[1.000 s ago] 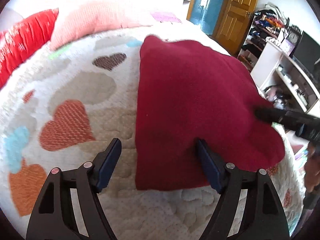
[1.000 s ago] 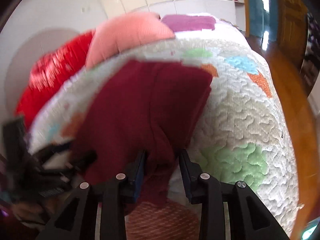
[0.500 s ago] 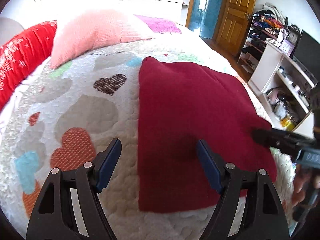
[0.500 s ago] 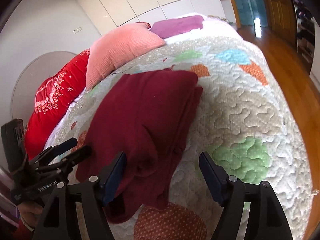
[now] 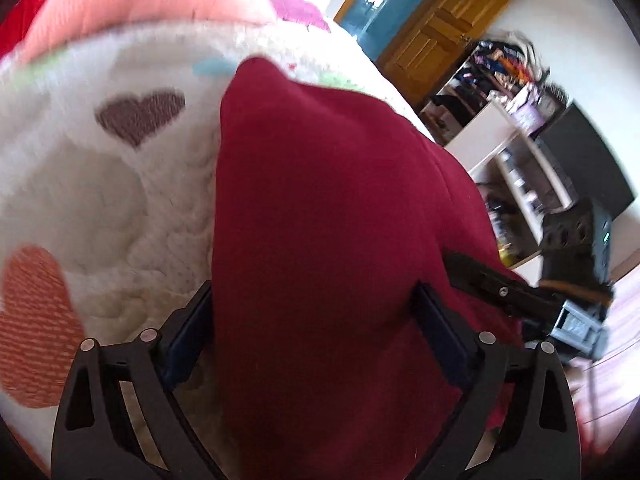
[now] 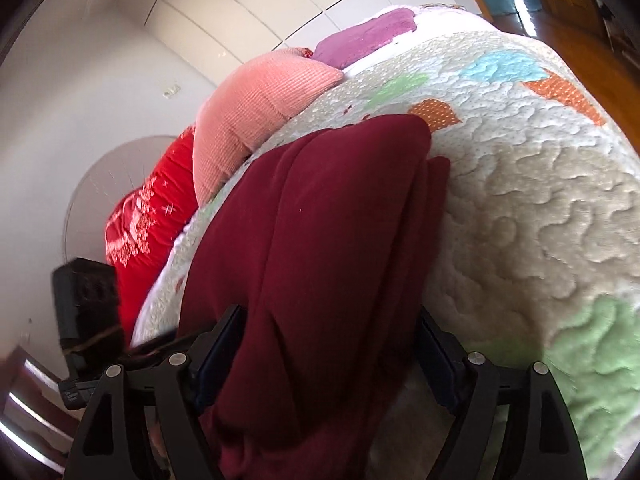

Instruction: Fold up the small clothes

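A dark red folded garment point(image 5: 320, 216) lies on a quilted bedspread point(image 5: 100, 208) with heart patches. My left gripper point(image 5: 312, 328) is open, its jaws straddling the near end of the garment, which fills the gap between them. My right gripper point(image 6: 328, 356) is open too, its jaws on either side of the garment's point(image 6: 320, 240) other near corner. The right gripper point(image 5: 500, 288) shows in the left wrist view at the garment's right edge. The left gripper's body point(image 6: 86, 320) shows at the left of the right wrist view.
A pink pillow point(image 6: 256, 116), a red pillow point(image 6: 148, 224) and a purple cloth point(image 6: 368, 36) lie at the head of the bed. White shelves point(image 5: 516, 168), a dark screen point(image 5: 588, 160) and a wooden door point(image 5: 444, 28) stand to the right of the bed.
Both grippers have moved in low over the garment's near end, so it now lies between each pair of open jaws. The right gripper opened one second ago and released the cloth.
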Motion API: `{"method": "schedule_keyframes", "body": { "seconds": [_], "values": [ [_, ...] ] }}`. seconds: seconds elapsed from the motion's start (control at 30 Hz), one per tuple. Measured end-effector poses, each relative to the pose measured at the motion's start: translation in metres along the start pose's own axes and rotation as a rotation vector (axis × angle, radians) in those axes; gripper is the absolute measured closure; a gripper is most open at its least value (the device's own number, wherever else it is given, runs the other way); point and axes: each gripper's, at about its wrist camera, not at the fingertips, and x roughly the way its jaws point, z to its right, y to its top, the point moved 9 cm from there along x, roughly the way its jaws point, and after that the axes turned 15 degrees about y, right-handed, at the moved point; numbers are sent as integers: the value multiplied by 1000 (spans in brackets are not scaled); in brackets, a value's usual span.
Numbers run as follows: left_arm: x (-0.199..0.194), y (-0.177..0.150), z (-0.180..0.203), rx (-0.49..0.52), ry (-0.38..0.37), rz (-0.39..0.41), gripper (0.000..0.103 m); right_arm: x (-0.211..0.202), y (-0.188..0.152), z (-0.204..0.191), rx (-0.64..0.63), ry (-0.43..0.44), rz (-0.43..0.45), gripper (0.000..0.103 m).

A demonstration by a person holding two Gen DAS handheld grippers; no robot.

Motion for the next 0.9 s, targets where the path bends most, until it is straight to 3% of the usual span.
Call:
{"method": "schedule_keyframes", "body": {
  "seconds": [0.13,0.2,0.37,0.47,0.53,0.63,0.7,0.8,0.87,0.9],
  "values": [
    [-13,-2,5,24,16,40,23,1,3,-6,-8,-28,12,49],
    [-30,-5,9,42,27,68,30,-5,3,-15,-19,-37,13,53],
    [-86,-32,7,51,28,102,31,-20,-18,-59,-92,-6,-51,54],
    [-115,-66,0,54,70,103,31,-26,-40,-79,-104,35,-82,53],
    [-122,-92,-10,30,113,80,31,-21,-59,-87,-110,41,-116,45],
    [-111,-122,-26,1,168,28,31,-8,-80,-76,-133,-65,-192,43],
    [-117,-127,-30,-19,186,51,30,-23,-75,-78,-158,-90,-146,42],
    [-144,-119,-29,4,283,154,30,-64,-58,-94,-198,-107,-26,43],
    [-152,-114,-26,34,325,187,30,-78,-58,-105,-253,-139,-25,56],
    [-153,-112,-23,54,349,197,30,-79,-62,-113,-309,-161,-52,70]
  ]
}}
